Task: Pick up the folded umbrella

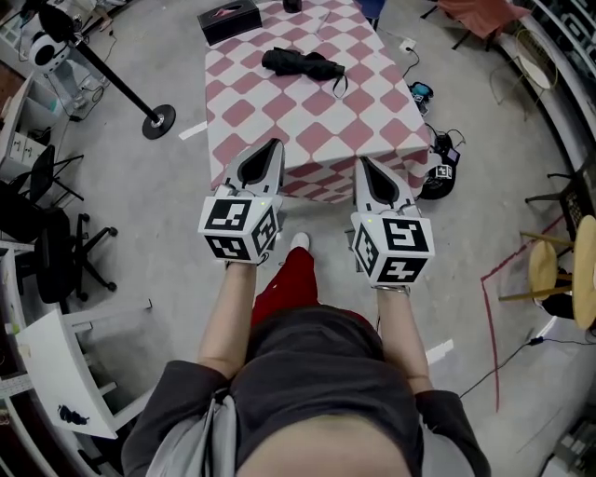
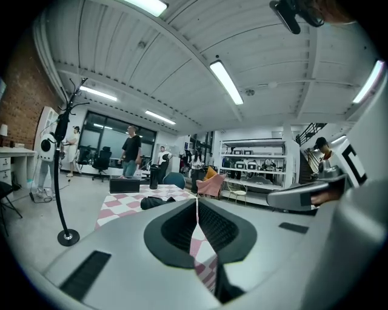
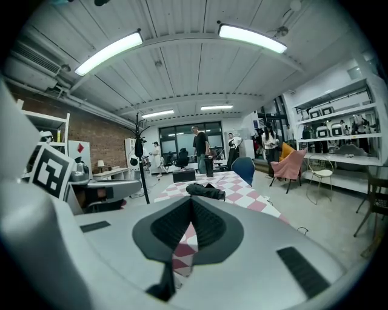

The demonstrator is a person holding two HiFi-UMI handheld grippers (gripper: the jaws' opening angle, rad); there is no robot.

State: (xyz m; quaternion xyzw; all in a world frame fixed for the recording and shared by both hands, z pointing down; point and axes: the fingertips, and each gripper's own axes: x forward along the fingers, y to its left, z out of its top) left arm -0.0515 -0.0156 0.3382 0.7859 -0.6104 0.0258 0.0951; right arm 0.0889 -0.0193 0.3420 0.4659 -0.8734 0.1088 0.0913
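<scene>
A black folded umbrella [image 1: 303, 63] lies on the far half of a table with a pink-and-white chequered cloth [image 1: 307, 130]. It shows small in the left gripper view as the umbrella [image 2: 156, 202] and in the right gripper view as the umbrella [image 3: 205, 191]. My left gripper [image 1: 275, 145] hovers at the table's near edge, jaws shut with nothing between them. To its right my right gripper [image 1: 361, 164] is level with it, also shut and empty. Both point toward the table, well short of the umbrella.
A black box [image 1: 229, 20] and a dark bottle [image 1: 292, 5] stand at the table's far end. A black stand with a round base [image 1: 158, 121] is on the floor to the left. Cables and black gear [image 1: 438, 172] lie right of the table. People stand far behind.
</scene>
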